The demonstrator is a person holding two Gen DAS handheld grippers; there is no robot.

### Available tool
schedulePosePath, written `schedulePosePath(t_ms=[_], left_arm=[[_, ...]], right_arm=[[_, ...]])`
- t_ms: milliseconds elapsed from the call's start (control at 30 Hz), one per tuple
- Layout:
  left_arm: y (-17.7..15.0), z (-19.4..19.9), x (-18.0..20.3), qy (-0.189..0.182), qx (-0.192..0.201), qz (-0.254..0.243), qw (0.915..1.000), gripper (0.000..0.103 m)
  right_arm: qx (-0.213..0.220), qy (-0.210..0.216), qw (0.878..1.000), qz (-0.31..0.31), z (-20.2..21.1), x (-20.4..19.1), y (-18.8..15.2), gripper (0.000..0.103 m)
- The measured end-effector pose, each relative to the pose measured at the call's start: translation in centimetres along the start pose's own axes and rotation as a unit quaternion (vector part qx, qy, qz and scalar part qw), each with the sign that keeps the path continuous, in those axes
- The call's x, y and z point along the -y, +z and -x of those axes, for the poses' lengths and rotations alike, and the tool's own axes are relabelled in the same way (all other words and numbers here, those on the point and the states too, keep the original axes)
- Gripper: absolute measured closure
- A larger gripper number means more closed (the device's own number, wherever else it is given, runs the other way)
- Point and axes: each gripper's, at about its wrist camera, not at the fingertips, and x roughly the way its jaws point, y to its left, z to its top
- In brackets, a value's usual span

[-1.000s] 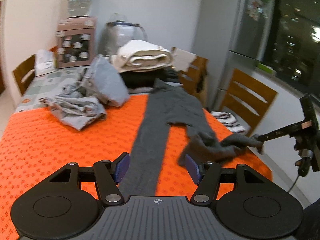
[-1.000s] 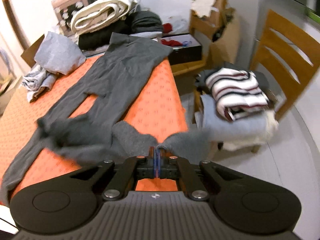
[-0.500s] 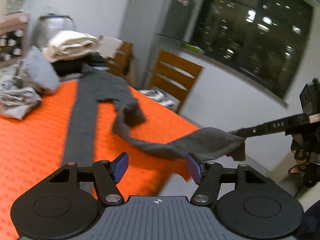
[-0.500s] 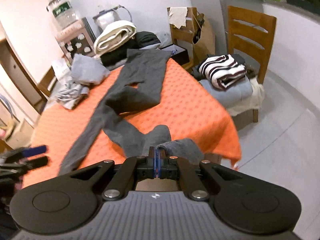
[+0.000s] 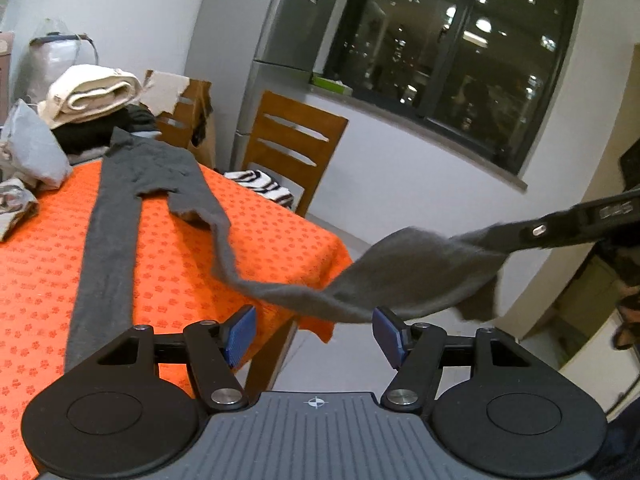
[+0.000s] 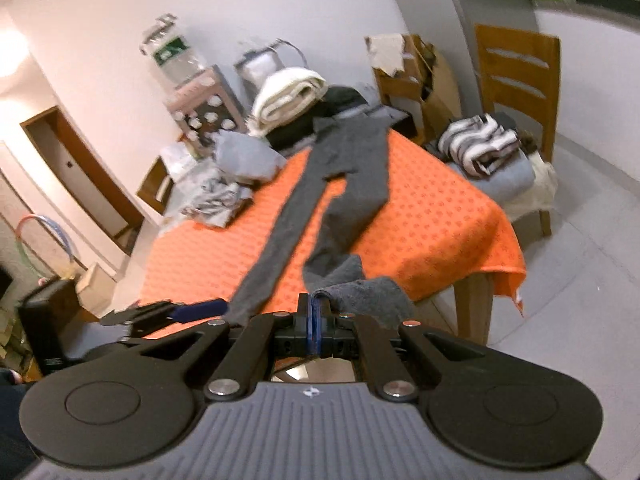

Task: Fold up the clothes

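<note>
Leggings first — grey pair, and the right gripper has its jaws clenched on one leg's cuff, pulling that leg taut out past the corner of the table. I'd guess that's to straighten it before folding. The left gripper hangs just under the stretched leg, jaws parted, gripping nothing, probably waiting to catch the middle. The other leg and waistband lie flat on the orange cloth — clothes pile behind.
</note>
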Motion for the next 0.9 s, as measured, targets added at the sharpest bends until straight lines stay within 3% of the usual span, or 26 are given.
schedulePosePath(t_ms=[267, 633, 900], left_arm=[[-0.9, 2.0, 1.4, 0.042, 0.017, 0.009, 0.9989, 0.036], [-2.4, 1.3, 7.5, 0.025, 0.021, -0.095, 0.9949, 0.031], [-1.8, 0.7, 5.9, 0.032, 0.023, -0.089, 0.9952, 0.031]], right_arm=[[-0.002, 0.026, 0.999, 0.039, 2.0, -2.3, 0.4, 0.100], [-0.027, 0.045, 0.998, 0.047, 0.0, -2.1, -1.6, 0.100], [0.011, 0.023, 0.997, 0.072, -1.6, -3.0, 1.0, 0.100]])
